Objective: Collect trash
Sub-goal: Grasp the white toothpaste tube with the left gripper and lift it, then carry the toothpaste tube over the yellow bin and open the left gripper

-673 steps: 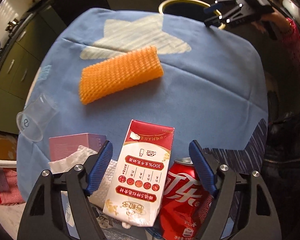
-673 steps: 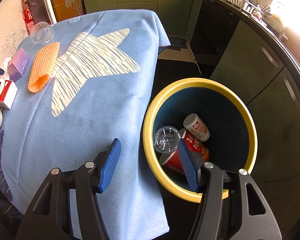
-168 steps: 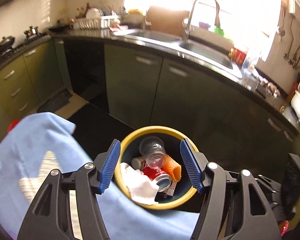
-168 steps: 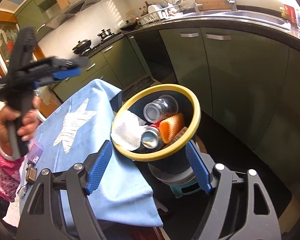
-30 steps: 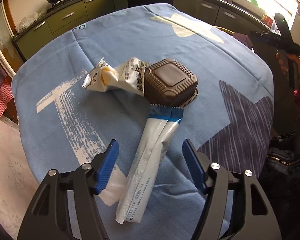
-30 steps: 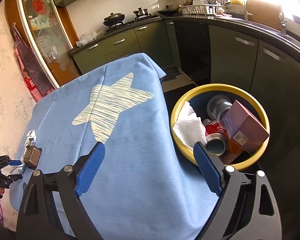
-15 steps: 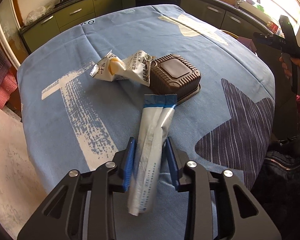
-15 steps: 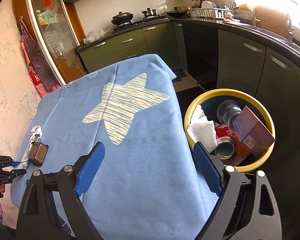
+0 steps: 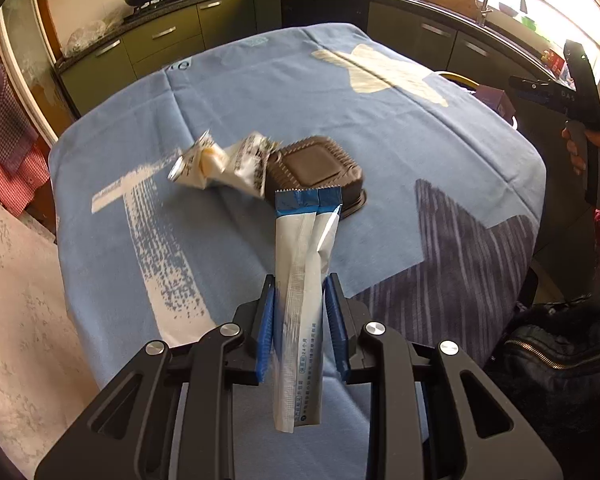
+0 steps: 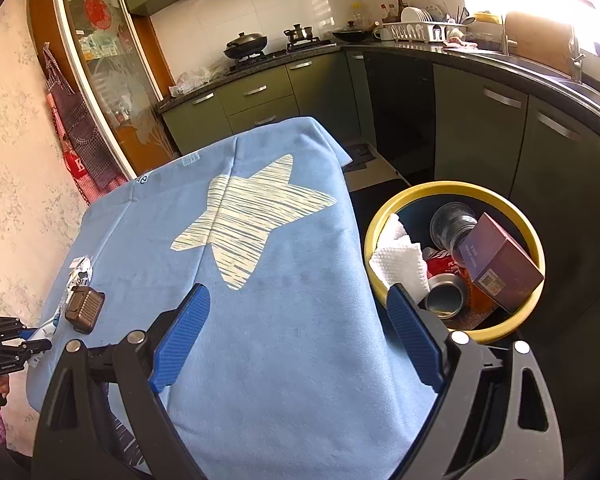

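My left gripper (image 9: 300, 304) is shut on a long white and blue wrapper (image 9: 302, 280) and holds it lifted above the blue tablecloth (image 9: 380, 128). A brown plastic tray (image 9: 314, 172) and a crumpled white wrapper (image 9: 220, 162) lie on the cloth just beyond it. My right gripper (image 10: 296, 328) is open and empty above the table's far side, beside the yellow-rimmed bin (image 10: 454, 190). The bin holds a tissue (image 10: 400, 260), a can (image 10: 444, 300), a clear cup (image 10: 452, 220) and a purple box (image 10: 500, 268). The brown tray also shows in the right wrist view (image 10: 85, 308).
Green kitchen cabinets (image 10: 260, 96) and a dark counter run behind the table. A black bag (image 9: 560, 352) sits at the table's right edge. The right gripper shows in the left wrist view (image 9: 580, 92), held by a hand. A red checked cloth (image 9: 4, 160) hangs at left.
My left gripper has closed on the long wrapper and lifted it off the cloth. The right gripper has risen and drawn back a little.
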`<act>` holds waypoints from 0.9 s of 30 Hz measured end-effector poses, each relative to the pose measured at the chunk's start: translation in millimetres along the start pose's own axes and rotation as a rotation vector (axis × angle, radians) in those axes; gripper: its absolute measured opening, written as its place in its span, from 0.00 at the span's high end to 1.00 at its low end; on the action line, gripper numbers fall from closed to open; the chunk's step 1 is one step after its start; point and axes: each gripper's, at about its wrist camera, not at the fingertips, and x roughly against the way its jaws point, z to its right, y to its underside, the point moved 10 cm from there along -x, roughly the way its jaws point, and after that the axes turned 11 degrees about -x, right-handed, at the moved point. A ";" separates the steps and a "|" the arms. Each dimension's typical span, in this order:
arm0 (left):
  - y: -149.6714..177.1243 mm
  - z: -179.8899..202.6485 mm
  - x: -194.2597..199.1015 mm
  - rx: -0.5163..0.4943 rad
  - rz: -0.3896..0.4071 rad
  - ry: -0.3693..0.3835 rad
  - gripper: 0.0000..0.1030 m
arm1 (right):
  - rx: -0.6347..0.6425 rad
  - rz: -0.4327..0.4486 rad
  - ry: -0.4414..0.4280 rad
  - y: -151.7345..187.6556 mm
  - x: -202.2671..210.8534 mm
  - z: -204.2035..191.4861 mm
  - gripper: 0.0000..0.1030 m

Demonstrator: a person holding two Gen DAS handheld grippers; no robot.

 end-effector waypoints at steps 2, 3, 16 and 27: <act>-9.2 6.4 4.0 -0.009 0.008 -0.003 0.75 | -0.005 0.007 -0.002 -0.7 2.7 3.1 0.17; -16.2 10.9 6.0 -0.015 0.014 0.000 0.75 | -0.008 0.012 -0.002 -1.2 4.8 5.5 0.17; -196.9 140.7 -18.5 -0.223 0.108 0.239 0.76 | -0.136 0.117 0.129 -8.1 53.7 102.5 0.17; -364.9 260.0 -146.3 -0.249 -0.007 0.375 0.75 | -0.324 0.134 0.214 8.2 77.6 207.0 0.17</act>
